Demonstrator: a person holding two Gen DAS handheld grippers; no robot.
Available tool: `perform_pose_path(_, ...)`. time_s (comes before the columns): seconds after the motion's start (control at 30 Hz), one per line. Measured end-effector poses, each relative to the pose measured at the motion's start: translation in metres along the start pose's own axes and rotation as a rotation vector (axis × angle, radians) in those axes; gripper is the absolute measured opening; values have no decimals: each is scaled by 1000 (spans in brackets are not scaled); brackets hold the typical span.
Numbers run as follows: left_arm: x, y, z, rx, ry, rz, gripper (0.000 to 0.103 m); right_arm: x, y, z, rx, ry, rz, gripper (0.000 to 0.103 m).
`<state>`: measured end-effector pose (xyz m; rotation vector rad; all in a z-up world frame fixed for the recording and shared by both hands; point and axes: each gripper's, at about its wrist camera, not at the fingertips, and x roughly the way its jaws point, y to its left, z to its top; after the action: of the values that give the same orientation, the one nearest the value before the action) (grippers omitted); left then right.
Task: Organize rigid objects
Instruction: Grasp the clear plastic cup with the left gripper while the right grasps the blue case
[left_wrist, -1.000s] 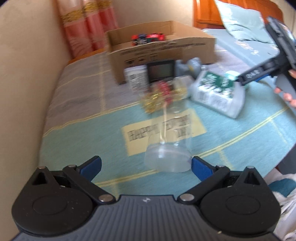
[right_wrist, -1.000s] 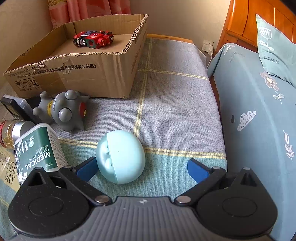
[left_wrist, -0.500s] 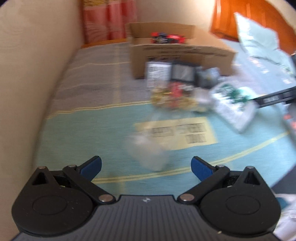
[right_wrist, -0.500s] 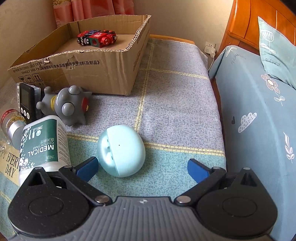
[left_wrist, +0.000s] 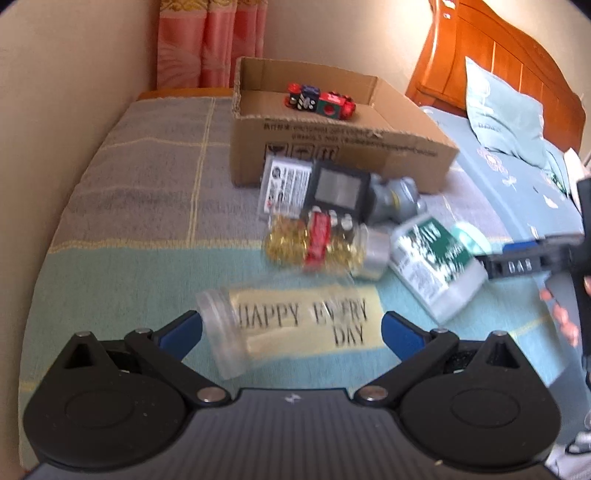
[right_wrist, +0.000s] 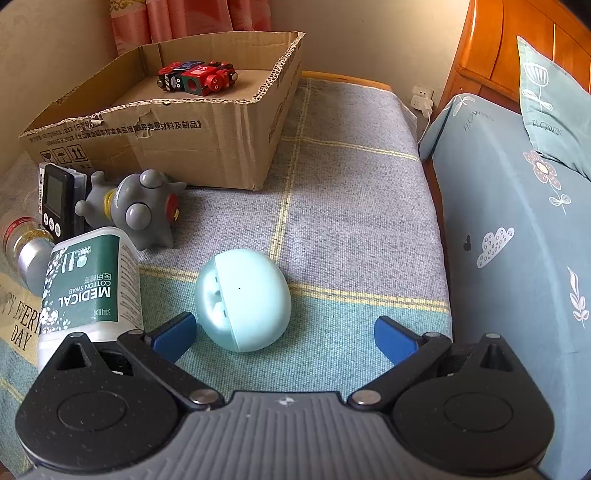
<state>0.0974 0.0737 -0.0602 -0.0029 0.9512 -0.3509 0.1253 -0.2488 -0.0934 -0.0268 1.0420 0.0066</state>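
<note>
My left gripper (left_wrist: 291, 328) is open just above a clear plastic cup (left_wrist: 225, 332) that lies on its side by the left fingertip. My right gripper (right_wrist: 284, 332) is open, and a pale blue egg-shaped case (right_wrist: 243, 299) lies between its fingertips, nearer the left one. A cardboard box (right_wrist: 177, 129) at the back holds a red and black toy train (right_wrist: 197, 77). The box (left_wrist: 332, 147) and the train (left_wrist: 321, 101) also show in the left wrist view.
On the blanket lie a medical cotton swab tub (right_wrist: 88, 284), a grey spiky toy (right_wrist: 140, 210), a black timer (right_wrist: 55, 203), a jar of gold pieces (left_wrist: 325, 245) and a white packet (left_wrist: 284, 188). A wall stands left and a bed (right_wrist: 517, 221) right.
The left wrist view swung left and then steadied. The clear cup now lies turned sideways near the left fingertip. My right gripper drew back slightly from the blue case.
</note>
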Motion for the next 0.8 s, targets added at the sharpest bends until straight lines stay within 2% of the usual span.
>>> perform_pose_path(0.2, 15, -18, 7, 61, -11, 37, 102, -1, 0, -2, -23, -13, 13, 103)
perform_pose_path(0.37, 21, -26, 0, 121, -10, 156, 102, 0, -3, -2, -81, -37, 47, 103)
perform_pose_path(0.47, 17, -18, -4, 111, -9, 192, 102, 0, -5, -2, -119, -45, 69, 103)
perform_pose_path(0.6, 15, -7, -8, 81, -3, 197, 102, 0, -2, 0, -199, -65, 86, 103)
perform_pose_path(0.67, 15, -7, -8, 76, 2, 198, 102, -1, 1, 0, -245, -73, 114, 99)
perform_pose_path(0.73, 16, -8, -8, 80, 5, 204, 102, -4, 4, 0, -281, -77, 157, 85)
perform_pose_path(0.8, 16, -9, -8, 81, 4, 204, 102, -7, 8, 1, -305, -78, 189, 76)
